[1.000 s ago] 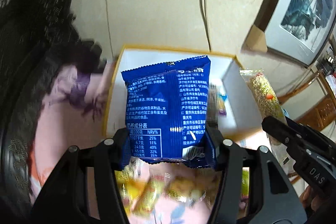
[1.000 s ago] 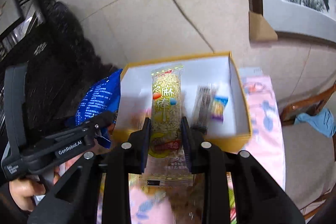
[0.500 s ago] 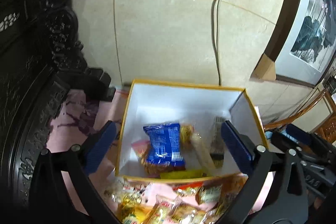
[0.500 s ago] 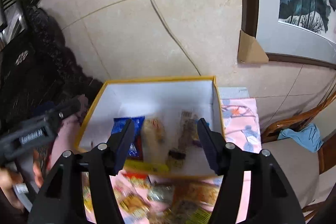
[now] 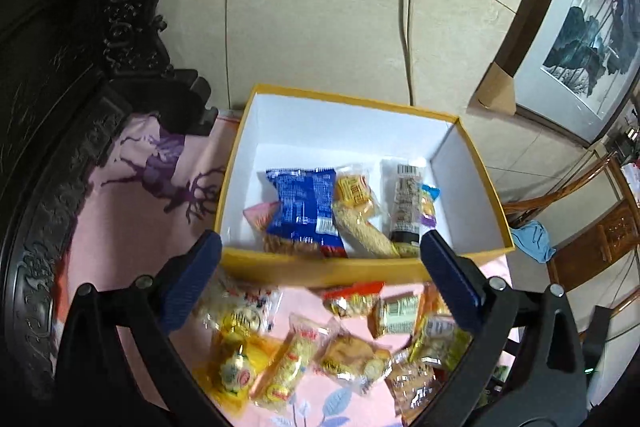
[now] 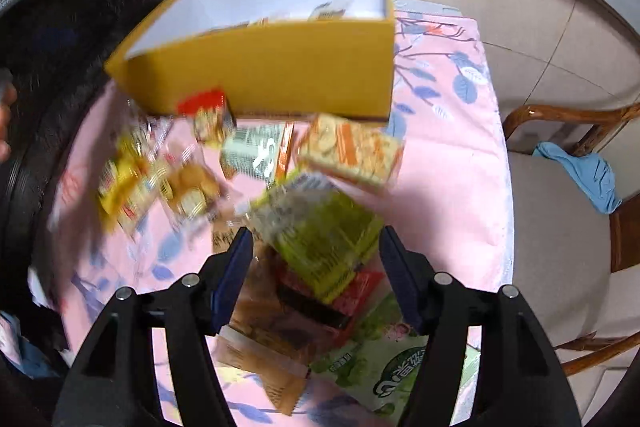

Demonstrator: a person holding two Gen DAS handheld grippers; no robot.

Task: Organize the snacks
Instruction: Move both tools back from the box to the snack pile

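Jaws of the left gripper stood spread at their widest with nothing between them, hovering over loose snack packets on the pink cloth. Just beyond lay the yellow box, holding a blue packet, a yellow packet and a dark bar side by side. The right gripper was partly open, its pads apart and pressing nothing; a green packet on the pile lay between its fingertips, blurred. Farther off sat more packets, then the box's near wall.
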